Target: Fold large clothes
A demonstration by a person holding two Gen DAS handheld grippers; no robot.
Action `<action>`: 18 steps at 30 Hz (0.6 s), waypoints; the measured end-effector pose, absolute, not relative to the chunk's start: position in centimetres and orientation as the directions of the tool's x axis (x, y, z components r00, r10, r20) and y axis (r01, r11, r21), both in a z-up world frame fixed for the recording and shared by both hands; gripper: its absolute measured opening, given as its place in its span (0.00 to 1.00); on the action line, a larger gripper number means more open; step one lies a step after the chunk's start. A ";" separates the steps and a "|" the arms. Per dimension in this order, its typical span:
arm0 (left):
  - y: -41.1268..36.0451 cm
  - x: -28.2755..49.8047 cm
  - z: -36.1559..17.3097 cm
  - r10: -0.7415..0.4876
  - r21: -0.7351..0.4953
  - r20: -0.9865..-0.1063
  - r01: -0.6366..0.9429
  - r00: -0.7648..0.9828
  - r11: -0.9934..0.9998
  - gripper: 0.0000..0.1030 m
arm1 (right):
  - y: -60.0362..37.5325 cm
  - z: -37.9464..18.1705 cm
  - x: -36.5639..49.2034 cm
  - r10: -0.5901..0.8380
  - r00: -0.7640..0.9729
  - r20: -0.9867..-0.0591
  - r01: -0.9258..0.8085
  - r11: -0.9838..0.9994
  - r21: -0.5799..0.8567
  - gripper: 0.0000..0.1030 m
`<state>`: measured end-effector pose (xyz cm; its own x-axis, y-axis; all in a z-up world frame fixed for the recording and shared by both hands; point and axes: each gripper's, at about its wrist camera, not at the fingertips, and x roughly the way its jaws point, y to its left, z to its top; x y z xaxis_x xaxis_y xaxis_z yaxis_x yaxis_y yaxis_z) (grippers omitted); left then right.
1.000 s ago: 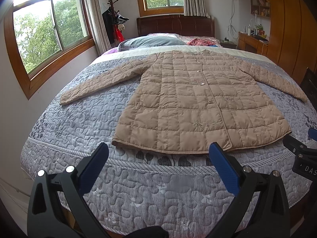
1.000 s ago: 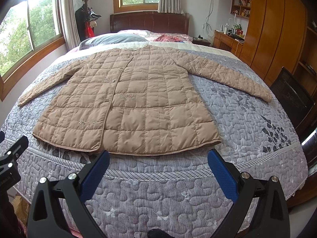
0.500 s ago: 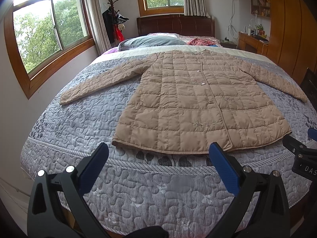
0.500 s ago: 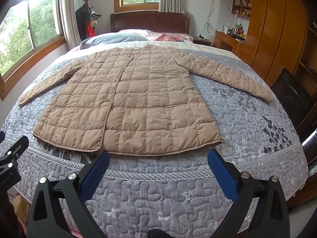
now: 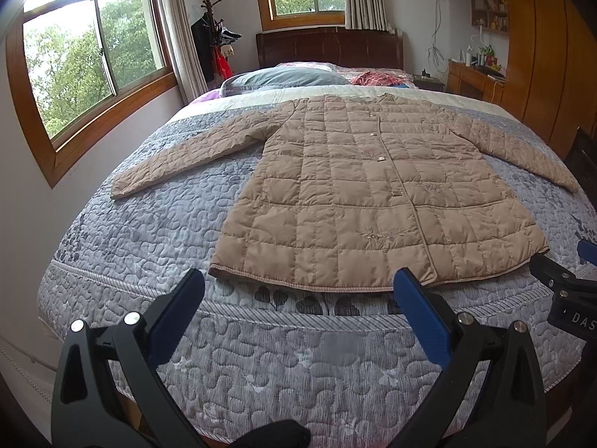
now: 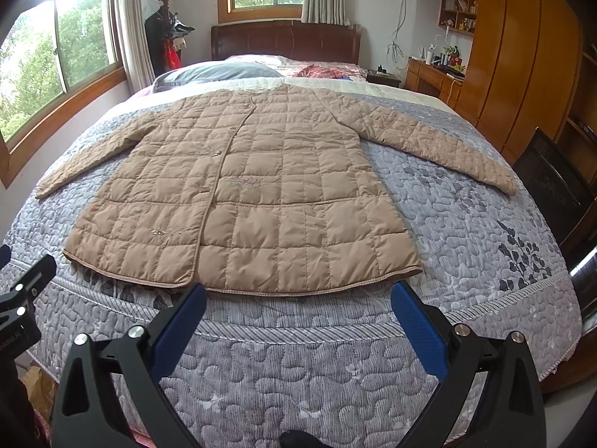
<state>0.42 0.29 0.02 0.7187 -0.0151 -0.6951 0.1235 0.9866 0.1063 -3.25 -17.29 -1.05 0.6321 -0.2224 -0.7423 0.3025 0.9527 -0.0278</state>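
We see a tan quilted coat [image 5: 373, 201] lying flat on the bed [image 5: 261, 358], front side up, its closure running down the middle, both sleeves spread out to the left and right; its hem lies toward the near edge of the bed and its collar toward the far headboard [image 5: 328, 46]; the coat rests on a grey patterned quilt [image 6: 466, 231] that covers the mattress.

Our left hand-held gripper [image 5: 298, 298] hovers above the near edge of the bed with its blue-padded fingers [image 5: 175, 313] spread wide apart, holding nothing; it sits just short of the left part of the coat's hem, not touching it; our right hand-held gripper [image 6: 298, 306] hangs likewise at the near edge, its fingers [image 6: 418, 324] spread wide and bare of cloth, just short of the right part of the hem; each gripper shows at the edge of the other's view, so they are side by side.

At the far end we see a grey pillow [image 5: 283, 76] and a red checked cloth [image 6: 321, 71]; windows [image 5: 89, 63] stand on the left wall; a coat stand [image 6: 168, 37] is in the far left corner; a wooden wardrobe [image 6: 522, 59] fills the right side.
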 end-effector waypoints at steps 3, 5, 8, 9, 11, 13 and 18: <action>0.2 1.2 -0.1 -0.053 0.075 -0.704 0.149 0.708 0.986 0.97 | -18.3 -0.9 -2.7 -0.224 0.642 -0.733 0.315 0.949 -0.013 0.96; 0.0 2.1 -0.5 -0.069 0.063 -0.717 0.163 0.694 0.985 0.97 | -19.6 -0.7 -2.3 -0.230 0.649 -0.725 0.321 0.947 -0.013 0.96; -0.4 4.7 -1.5 -0.106 0.022 -0.762 0.190 0.638 0.982 0.97 | -23.2 -0.2 -1.2 -0.231 0.650 -0.724 0.346 0.938 0.011 0.96; -0.8 6.0 -1.8 -0.117 0.013 -0.780 0.203 0.615 0.979 0.97 | -25.0 0.1 -0.8 -0.235 0.650 -0.723 0.366 0.930 0.026 0.96; -1.8 8.0 -2.2 -0.130 0.014 -0.800 0.235 0.586 0.972 0.97 | -29.2 0.6 0.2 -0.238 0.642 -0.729 0.412 0.909 0.067 0.96; -3.2 10.5 -2.4 -0.125 0.030 -0.810 0.254 0.573 0.967 0.97 | -33.7 0.8 1.4 -0.208 0.640 -0.740 0.444 0.886 0.135 0.96; -7.8 17.9 -1.6 -0.236 -0.015 -0.772 0.354 0.590 0.935 0.97 | -45.1 0.9 4.7 -0.253 0.602 -0.757 0.556 0.813 0.171 0.96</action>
<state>17.90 -7.84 -1.55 0.5898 -0.2359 -0.7723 0.3540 0.9351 -0.0153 4.73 -45.12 0.91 0.6022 -0.2525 -0.7574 0.5563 0.8131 0.1712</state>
